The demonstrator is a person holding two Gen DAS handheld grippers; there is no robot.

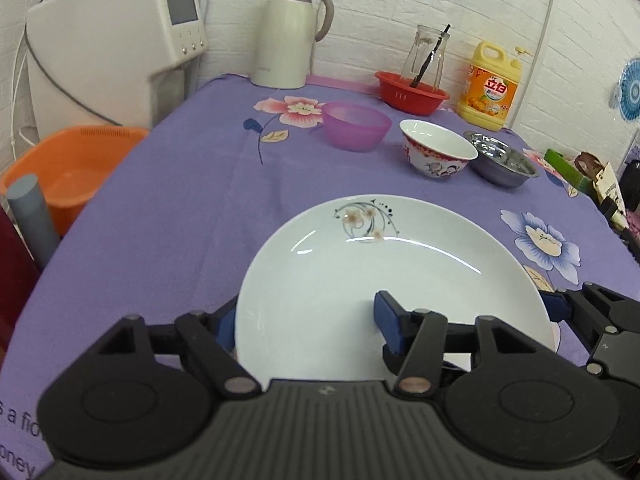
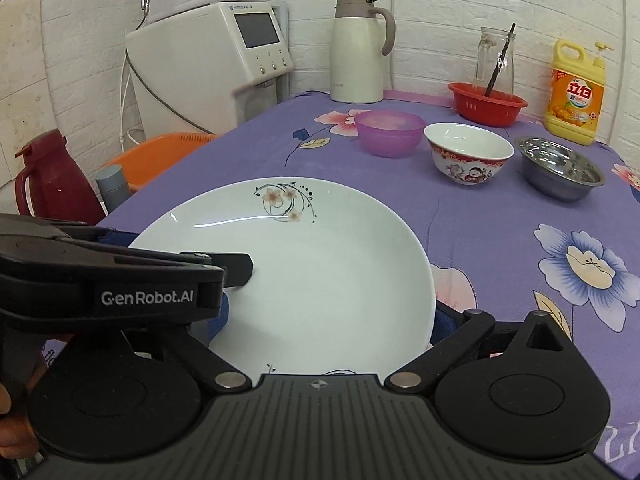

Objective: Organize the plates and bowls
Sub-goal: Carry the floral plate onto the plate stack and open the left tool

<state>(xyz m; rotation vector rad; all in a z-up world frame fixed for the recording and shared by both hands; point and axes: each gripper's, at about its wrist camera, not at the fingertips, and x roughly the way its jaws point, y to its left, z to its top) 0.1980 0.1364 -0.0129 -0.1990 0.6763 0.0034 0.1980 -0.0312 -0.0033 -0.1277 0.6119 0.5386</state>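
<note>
Left gripper (image 1: 304, 320) straddles the floral plate (image 1: 400, 264) rim, right gripper (image 2: 330, 316) sits wide beneath, clamping unclear; we should keep it level, lower together.

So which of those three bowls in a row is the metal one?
The shiny steel bowl, at the right end of the row. The middle white china bowl has red painted figures; the left translucent purple plastic bowl is plain.
</note>
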